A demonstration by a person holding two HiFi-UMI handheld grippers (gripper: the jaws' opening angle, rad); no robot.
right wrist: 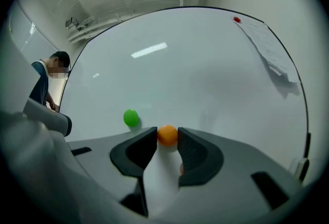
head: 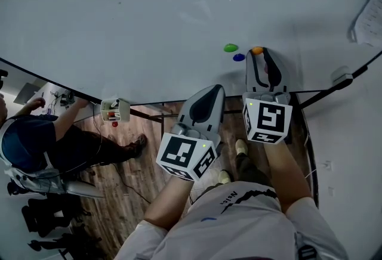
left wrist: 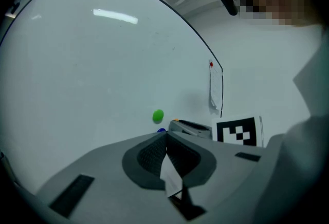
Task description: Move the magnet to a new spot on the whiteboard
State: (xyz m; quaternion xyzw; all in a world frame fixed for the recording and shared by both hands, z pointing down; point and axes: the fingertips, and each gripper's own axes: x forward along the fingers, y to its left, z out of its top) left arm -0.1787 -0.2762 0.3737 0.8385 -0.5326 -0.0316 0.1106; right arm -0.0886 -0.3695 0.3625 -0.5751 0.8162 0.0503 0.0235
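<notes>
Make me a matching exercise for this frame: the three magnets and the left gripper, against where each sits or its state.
1. orange magnet
2. green magnet
3. blue magnet
4. left gripper

A. shut, holding nothing
B. leftmost magnet on the whiteboard in the head view
C. between the jaws of the right gripper
D. on the board, between the other two magnets in the head view

Pairs: 1-C, 2-B, 3-D, 4-A

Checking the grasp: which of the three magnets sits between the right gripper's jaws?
The orange magnet; the green magnet and blue magnet sit untouched beside it.
</notes>
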